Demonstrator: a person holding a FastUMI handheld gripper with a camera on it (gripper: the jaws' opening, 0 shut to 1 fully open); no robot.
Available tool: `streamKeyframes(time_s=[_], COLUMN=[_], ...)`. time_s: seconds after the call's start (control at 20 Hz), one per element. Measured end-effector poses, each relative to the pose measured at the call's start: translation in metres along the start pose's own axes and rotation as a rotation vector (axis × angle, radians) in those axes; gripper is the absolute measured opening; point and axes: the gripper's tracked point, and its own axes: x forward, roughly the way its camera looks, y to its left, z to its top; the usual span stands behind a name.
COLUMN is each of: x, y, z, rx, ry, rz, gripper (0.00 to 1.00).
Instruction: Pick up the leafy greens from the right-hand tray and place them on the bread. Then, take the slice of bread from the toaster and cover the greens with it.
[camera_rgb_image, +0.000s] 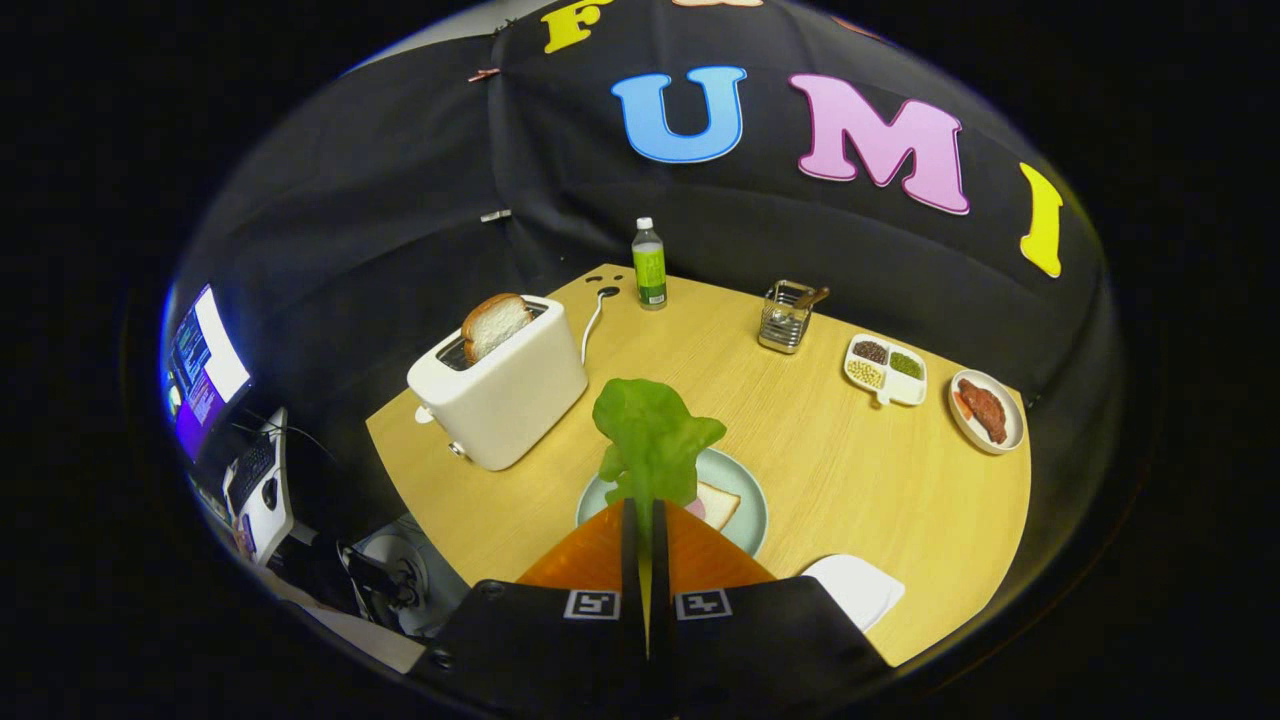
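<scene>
1 bunch of greens (652, 440) is pinched at its stem between the nearly closed jaws of the gripper (645, 515), leaves standing clear above the bread (722, 502) on the plate (752, 490), probably so it can be lowered flat onto that slice. Left of the plate, the toaster (500, 395) holds slice 2 (493, 323) upright and exposed, ready to be pulled. A white tray (860, 588) lies just right of the jaws on the tabletop (880, 480).
</scene>
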Motion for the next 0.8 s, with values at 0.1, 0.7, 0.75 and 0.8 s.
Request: streamKeyframes(time_s=[0.1,0.7,0.75,0.8], x=[0.021,0.020,0.011,0.002], y=[-0.007,-0.001,0.010,0.021], z=[-0.006,0.048,0.063,0.078], rx=[0.000,0.036,0.030,0.024], ry=[0.029,-0.163,-0.218,-0.268], rz=[-0.030,-0.153,-0.140,-0.127], gripper=[0.06,0.91,0.92,0.92])
